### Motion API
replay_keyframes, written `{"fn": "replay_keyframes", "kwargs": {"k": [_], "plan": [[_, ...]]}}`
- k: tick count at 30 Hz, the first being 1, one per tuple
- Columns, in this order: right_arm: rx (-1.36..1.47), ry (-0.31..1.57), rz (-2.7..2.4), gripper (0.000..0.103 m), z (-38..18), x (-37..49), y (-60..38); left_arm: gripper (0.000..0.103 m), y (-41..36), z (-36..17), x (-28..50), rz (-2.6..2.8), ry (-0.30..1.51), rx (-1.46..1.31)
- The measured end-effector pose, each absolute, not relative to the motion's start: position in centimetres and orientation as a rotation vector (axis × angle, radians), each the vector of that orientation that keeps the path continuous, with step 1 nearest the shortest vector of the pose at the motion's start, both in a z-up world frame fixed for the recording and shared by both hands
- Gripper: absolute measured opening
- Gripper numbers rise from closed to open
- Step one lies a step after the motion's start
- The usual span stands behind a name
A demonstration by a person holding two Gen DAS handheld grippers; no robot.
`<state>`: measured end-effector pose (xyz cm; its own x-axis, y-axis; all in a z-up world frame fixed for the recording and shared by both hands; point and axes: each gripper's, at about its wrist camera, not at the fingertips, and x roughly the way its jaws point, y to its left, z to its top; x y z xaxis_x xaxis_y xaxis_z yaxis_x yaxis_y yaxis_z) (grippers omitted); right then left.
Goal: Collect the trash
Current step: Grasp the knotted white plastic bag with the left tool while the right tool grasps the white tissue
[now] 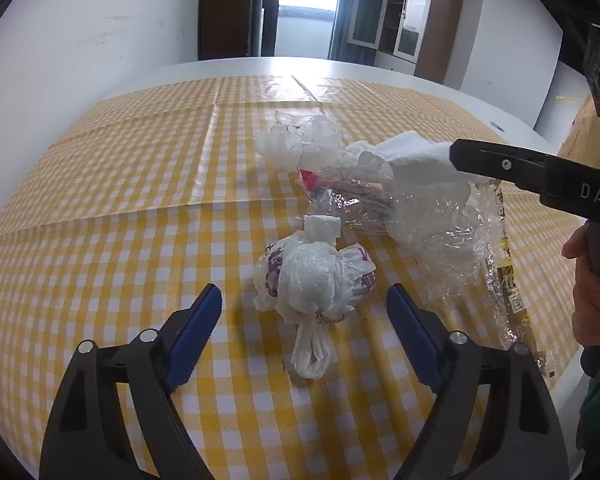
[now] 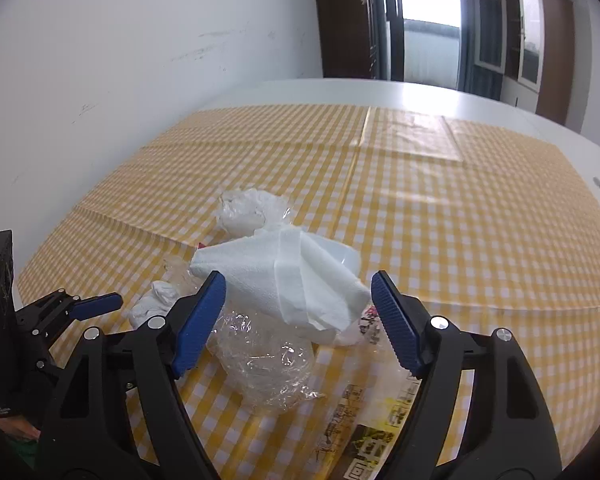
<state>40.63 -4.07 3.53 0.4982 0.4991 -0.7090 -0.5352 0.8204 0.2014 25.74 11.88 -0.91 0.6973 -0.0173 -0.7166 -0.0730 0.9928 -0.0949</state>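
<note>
Left gripper: black plastic frame showing round silver screw heads; jaws wearing ribbed blue pads.
Right gripper: showing the same black frame, silver screws and ribbed blue pads; its arm is bearing white letters "DAS" in the left wrist view.
Clothing: green fabric is showing at the frame edges.

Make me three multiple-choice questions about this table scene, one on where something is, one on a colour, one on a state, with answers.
1. Where is the knotted plastic bag?
A. just ahead of the left gripper
B. on the floor
C. in a bin

2. What colour is the checked tablecloth?
A. green and white
B. yellow and white
C. red and white

3. How do the right gripper's jaws stand?
A. shut tight
B. apart, the white paper napkin between them
C. clamped on a bottle

1 A, the bag lies before the blue pads.
2 B, yellow checks.
3 B, a gap shows either side.
</note>
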Motion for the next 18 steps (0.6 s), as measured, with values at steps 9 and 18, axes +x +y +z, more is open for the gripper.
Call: {"fn": "replay_keyframes", "kwargs": {"k": [9, 18], "plan": [[-0.085, 0.864, 0.617, 0.022, 2.9, 40.6, -3.5, 0.045, 11.8, -1.3, 25.5, 0.017, 0.789, -0.121], [-0.074, 0.761, 0.612, 0.005, 5.0, 37.8, -4.8, 0.044, 12.0, 0.2, 20.7, 0.007, 0.703, -0.196]]}}
